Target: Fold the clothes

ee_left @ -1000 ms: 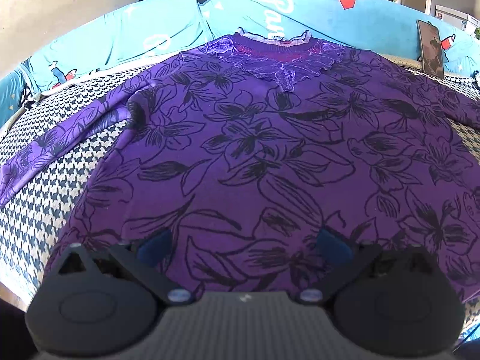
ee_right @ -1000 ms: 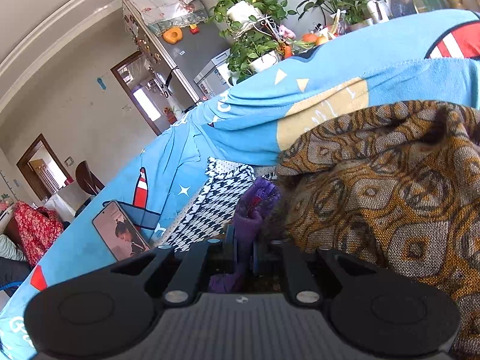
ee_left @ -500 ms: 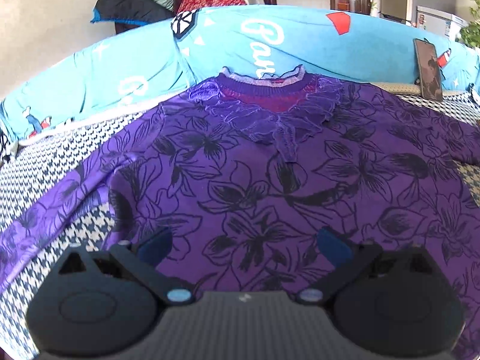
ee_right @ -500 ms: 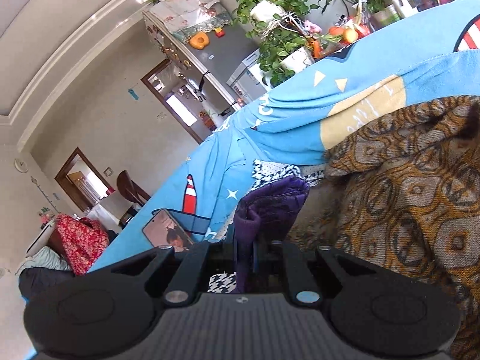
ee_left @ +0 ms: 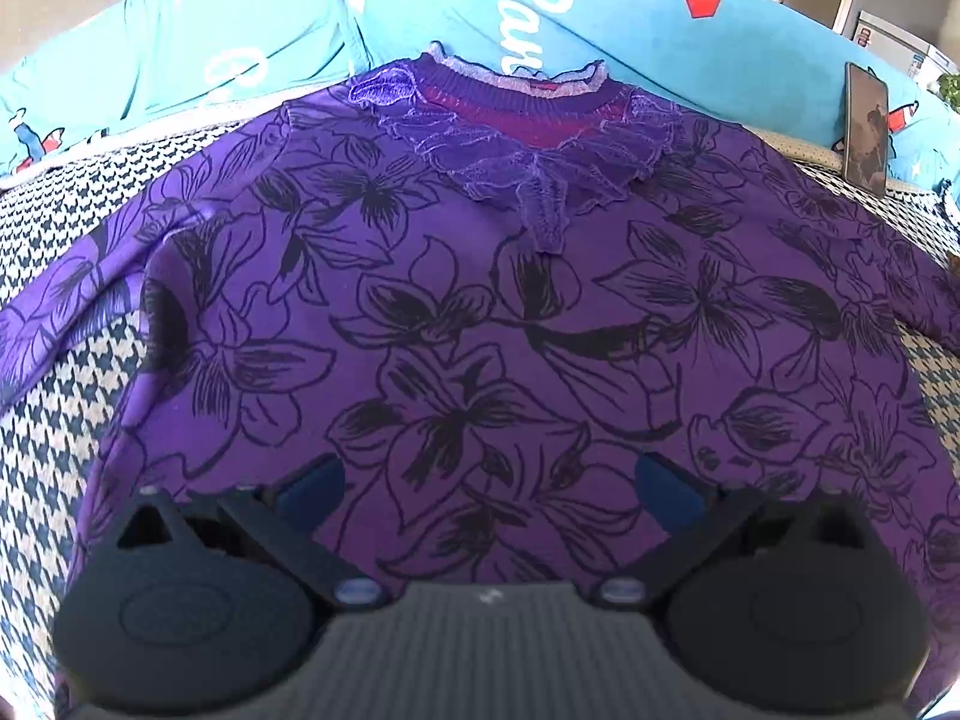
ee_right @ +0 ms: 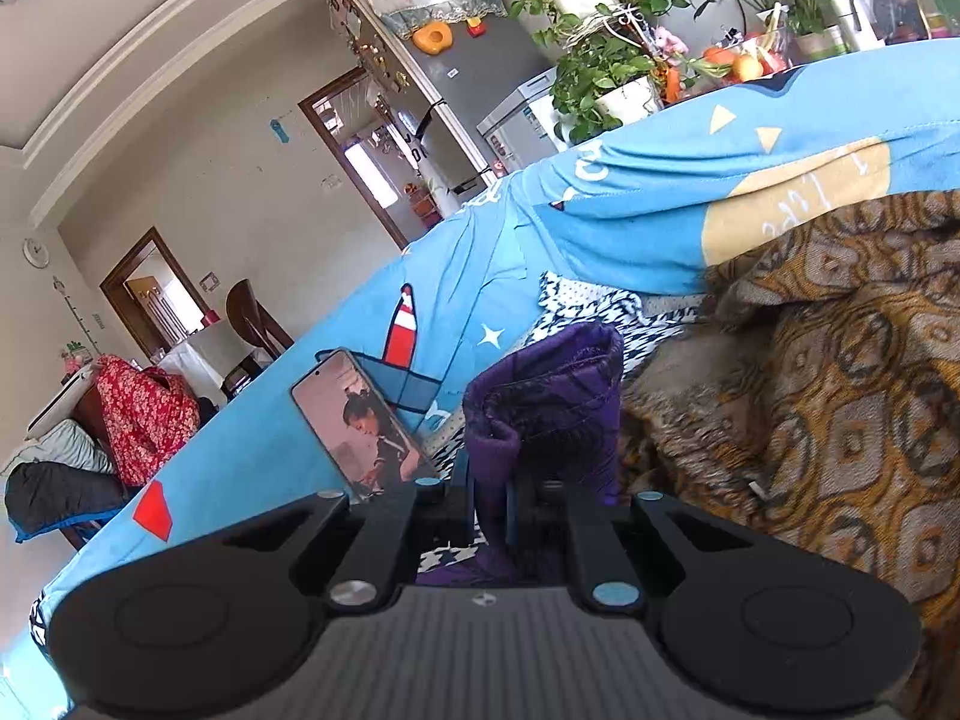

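Big white curly letters run across the blue cover (ee_left: 600, 18) on the sofa's back. You can read only a start like "Pa"; the rest is hidden behind the purple top (ee_left: 480, 312). In the right wrist view, a yellow patch on that cover has small white words, too tilted to read.

The purple top lies flat on the checked seat cloth (ee_left: 54, 420), front side up. Its long way runs from you toward the sofa's back, and its neck (ee_left: 516, 102) points to the back edge. One sleeve (ee_left: 60, 306) stretches toward the left edge.

Your left hand-held gripper (ee_left: 489, 489) hovers over the lower part of the top, spread wide, holding nothing.

Your right hand-held gripper (ee_right: 489, 504) is pinched tight on the other sleeve's end (ee_right: 540, 396), which stands up between its fingers. A phone (ee_right: 360, 414) leans on the blue cover just beside it. A brown patterned cloth (ee_right: 840, 390) lies bunched on the other side.
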`<state>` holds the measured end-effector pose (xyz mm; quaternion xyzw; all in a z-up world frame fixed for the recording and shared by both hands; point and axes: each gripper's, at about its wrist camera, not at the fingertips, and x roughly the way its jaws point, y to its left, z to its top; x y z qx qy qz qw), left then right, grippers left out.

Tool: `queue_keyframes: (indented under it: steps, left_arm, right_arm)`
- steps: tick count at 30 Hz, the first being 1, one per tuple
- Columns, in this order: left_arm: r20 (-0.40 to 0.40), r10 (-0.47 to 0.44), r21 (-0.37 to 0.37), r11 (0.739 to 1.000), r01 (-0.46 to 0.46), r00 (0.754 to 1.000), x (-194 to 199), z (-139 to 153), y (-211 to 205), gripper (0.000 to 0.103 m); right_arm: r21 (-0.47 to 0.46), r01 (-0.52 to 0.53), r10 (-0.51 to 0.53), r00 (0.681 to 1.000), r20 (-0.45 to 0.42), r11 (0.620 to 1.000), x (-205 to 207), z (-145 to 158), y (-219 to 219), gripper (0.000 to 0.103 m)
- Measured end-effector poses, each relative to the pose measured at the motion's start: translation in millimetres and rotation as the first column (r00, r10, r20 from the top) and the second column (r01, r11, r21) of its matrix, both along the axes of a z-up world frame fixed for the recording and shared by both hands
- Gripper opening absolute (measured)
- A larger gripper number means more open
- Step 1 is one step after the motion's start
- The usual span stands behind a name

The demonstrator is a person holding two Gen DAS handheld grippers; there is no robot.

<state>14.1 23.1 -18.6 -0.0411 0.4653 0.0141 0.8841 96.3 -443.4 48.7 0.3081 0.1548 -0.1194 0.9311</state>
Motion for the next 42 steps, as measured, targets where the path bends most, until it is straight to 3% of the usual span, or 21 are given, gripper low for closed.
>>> queue_keyframes:
  steps: [6, 10, 13, 18, 22, 24, 26, 32, 35, 37, 40, 42]
  left_arm:
    - [-0.005, 0.039, -0.016, 0.999, -0.039, 0.999, -1, 1, 12, 0.103]
    - [-0.012, 0.075, -0.045, 0.996, -0.076, 0.997, 1, 2, 21, 0.103]
    - [-0.004, 0.104, -0.063, 0.993, -0.104, 0.995, 2, 6, 28, 0.103]
    - [0.008, 0.125, -0.077, 0.989, -0.124, 0.992, 1, 11, 40, 0.103]
    - [0.029, 0.162, -0.091, 0.983, -0.158, 0.986, 0, 18, 55, 0.103]
    - [0.052, 0.205, -0.095, 0.975, -0.200, 0.977, -1, 23, 66, 0.103]
    - [0.068, 0.247, -0.103, 0.965, -0.240, 0.967, -2, 27, 78, 0.103]
    - [0.090, 0.357, -0.082, 0.933, -0.350, 0.930, -7, 33, 102, 0.103]
    - [0.103, 0.391, -0.064, 0.920, -0.386, 0.915, -10, 35, 109, 0.103]
    - [0.101, 0.408, -0.056, 0.913, -0.404, 0.907, -12, 35, 113, 0.103]
    - [0.091, 0.424, -0.042, 0.906, -0.422, 0.901, -13, 34, 116, 0.103]
    - [0.083, 0.431, -0.033, 0.902, -0.430, 0.898, -12, 32, 117, 0.103]
  right_arm:
    - [0.040, -0.053, 0.053, 0.999, 0.014, 0.998, 25, 0, 38, 0.010]
    - [0.121, -0.097, 0.095, 0.995, 0.026, 0.988, 43, -4, 64, 0.010]
    - [0.120, -0.153, 0.150, 0.988, 0.036, 0.981, 57, -4, 90, 0.010]
    - [0.107, -0.281, 0.275, 0.959, 0.063, 0.954, 78, -5, 135, 0.010]
    - [0.116, -0.396, 0.386, 0.917, 0.100, 0.911, 87, -6, 174, 0.010]
    - [0.116, -0.460, 0.447, 0.887, 0.118, 0.880, 90, -6, 196, 0.010]
    - [0.089, -0.546, 0.533, 0.835, 0.137, 0.833, 88, -4, 223, 0.010]
    - [0.010, -0.799, 0.793, 0.598, 0.115, 0.601, 74, -11, 305, 0.010]
    - [-0.024, -0.879, 0.877, 0.474, 0.076, 0.477, 64, -21, 335, 0.010]
    - [-0.007, -0.911, 0.908, 0.411, 0.077, 0.413, 59, -28, 346, 0.010]
    - [-0.057, -0.921, 0.923, 0.384, 0.030, 0.385, 50, -35, 364, 0.010]
    - [-0.085, -0.905, 0.907, 0.420, -0.027, 0.417, 49, -42, 370, 0.016]
